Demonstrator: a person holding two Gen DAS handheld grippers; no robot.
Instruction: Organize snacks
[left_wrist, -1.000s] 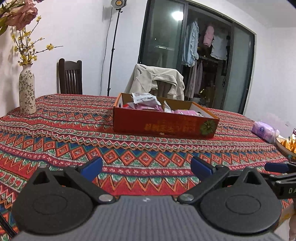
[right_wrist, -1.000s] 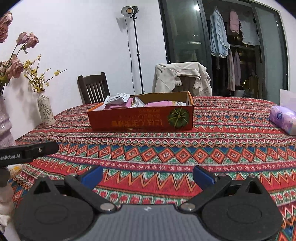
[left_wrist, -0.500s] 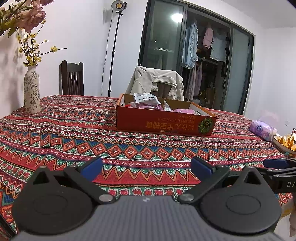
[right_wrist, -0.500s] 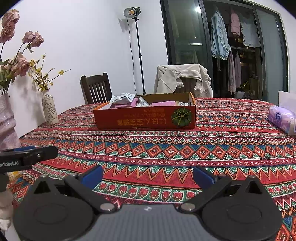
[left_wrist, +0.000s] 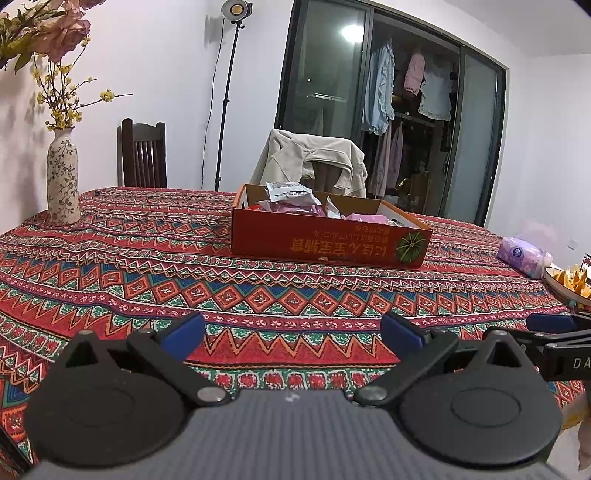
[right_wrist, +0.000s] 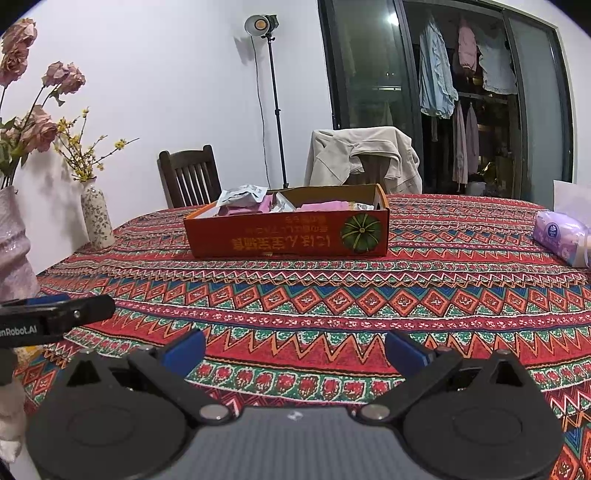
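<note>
A shallow red cardboard box (left_wrist: 325, 240) (right_wrist: 288, 236) stands in the middle of the patterned tablecloth (left_wrist: 147, 273) (right_wrist: 406, 295). It holds several snack packets (left_wrist: 291, 201) (right_wrist: 243, 201), pink and silver-white. My left gripper (left_wrist: 293, 334) hovers over the near edge of the table, open and empty, well short of the box. My right gripper (right_wrist: 295, 349) is likewise open and empty, near the front edge. Each gripper's tip shows at the side of the other's view.
A flowered vase (left_wrist: 62, 184) (right_wrist: 96, 218) stands at the left, a larger pale vase (right_wrist: 14, 243) nearer. A purple tissue pack (left_wrist: 522, 254) (right_wrist: 559, 238) and a bowl of yellow chips (left_wrist: 569, 282) sit at the right. Chairs (left_wrist: 144, 155) stand behind the table.
Both grippers have drawn back from the box and risen a little; the box looks smaller and farther. Both stay open and empty.
</note>
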